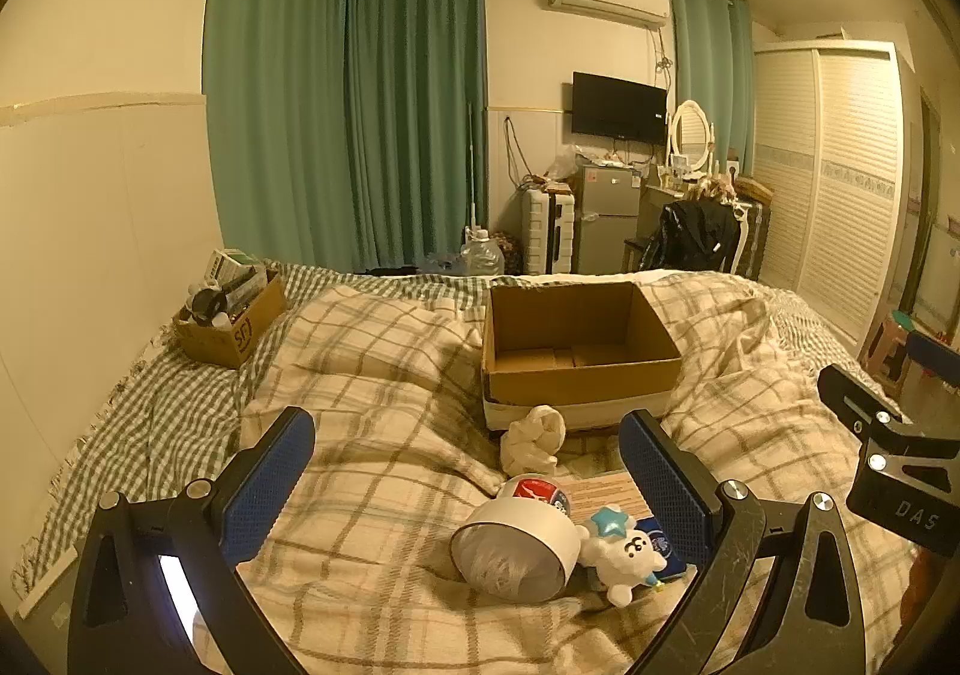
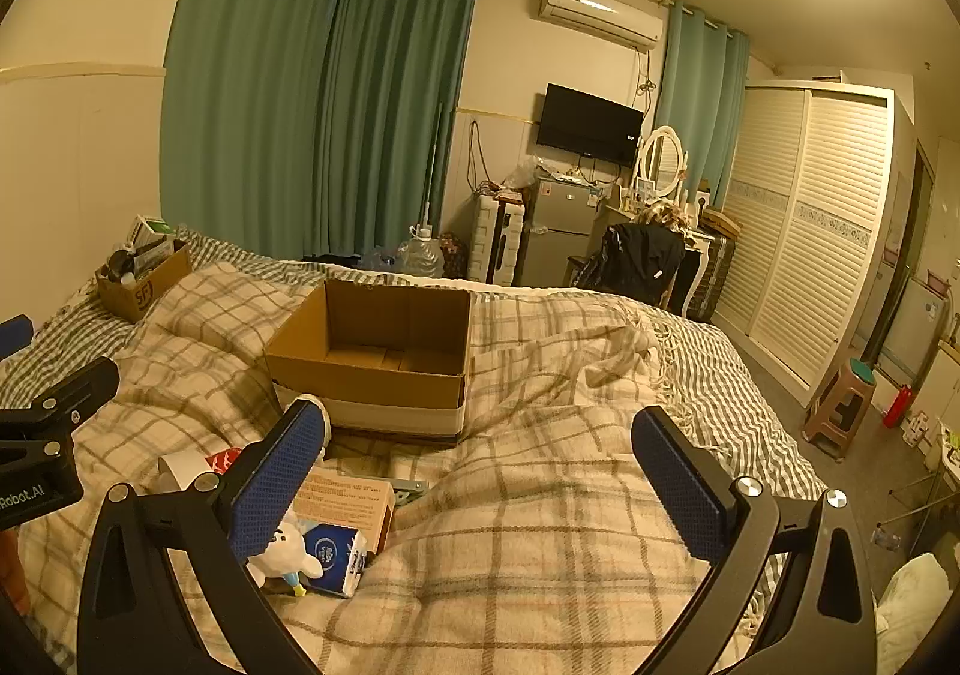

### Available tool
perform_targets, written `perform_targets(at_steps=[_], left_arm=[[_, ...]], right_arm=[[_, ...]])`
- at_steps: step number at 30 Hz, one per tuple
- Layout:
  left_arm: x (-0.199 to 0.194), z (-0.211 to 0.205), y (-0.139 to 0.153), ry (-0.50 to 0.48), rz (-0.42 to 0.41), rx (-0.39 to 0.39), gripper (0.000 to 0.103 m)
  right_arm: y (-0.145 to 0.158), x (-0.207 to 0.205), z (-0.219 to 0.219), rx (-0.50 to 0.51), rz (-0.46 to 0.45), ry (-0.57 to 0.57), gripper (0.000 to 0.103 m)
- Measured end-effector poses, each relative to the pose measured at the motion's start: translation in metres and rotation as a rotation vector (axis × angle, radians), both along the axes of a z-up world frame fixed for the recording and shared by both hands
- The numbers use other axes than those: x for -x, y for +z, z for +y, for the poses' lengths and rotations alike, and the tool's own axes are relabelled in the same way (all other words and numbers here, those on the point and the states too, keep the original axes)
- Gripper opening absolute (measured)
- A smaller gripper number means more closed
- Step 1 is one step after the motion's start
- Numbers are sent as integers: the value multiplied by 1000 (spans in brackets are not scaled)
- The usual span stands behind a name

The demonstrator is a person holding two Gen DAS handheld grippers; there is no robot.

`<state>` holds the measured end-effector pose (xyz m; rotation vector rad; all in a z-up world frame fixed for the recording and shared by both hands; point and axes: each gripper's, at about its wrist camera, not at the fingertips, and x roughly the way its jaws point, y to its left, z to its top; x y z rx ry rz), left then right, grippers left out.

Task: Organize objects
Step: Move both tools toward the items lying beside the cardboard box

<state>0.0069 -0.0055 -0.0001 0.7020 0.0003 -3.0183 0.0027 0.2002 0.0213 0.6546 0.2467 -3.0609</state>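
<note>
Just in front of the empty cardboard box (image 1: 576, 345), on the checked blanket (image 1: 372, 375), a small heap of loose things is seen, none of it yet sorted. Nearest the box a knotted pale cloth bundle (image 1: 534, 438) is found, almost touching the front wall. Further from the box, toward the cameras, a white tape roll (image 1: 516, 552) lies on its side, with a red-and-white lidded tub (image 1: 536, 492) behind it and a white plush toy (image 1: 621, 555) with a blue star beside it. A blue tissue pack (image 2: 333, 552) and a flat brown printed carton (image 2: 351, 501) are pressed in next to the toy.

Nothing is seen inside the box, so the task is judged to be at its very start: every item is still left to be moved.

Short of the box, the left gripper (image 1: 468, 486) is held spread wide above the heap, with the tape roll and toy lying between its blue pads but untouched. The right gripper (image 2: 480, 486) is likewise spread fully, over bare blanket to the right of the heap, nothing pinched.

Far left of the box, a smaller box of clutter (image 1: 231, 315) rests by the wall.
</note>
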Motion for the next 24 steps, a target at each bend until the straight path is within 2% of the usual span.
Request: perform_targets(at_steps=[17,24], left_arm=[[0,-2,2,3,-1,-10,103],[1,6,-5,6,-23,17,103]], right_arm=[[5,1,-2,-14,11,12,103],[2,1,-4,-35,17,50,103]])
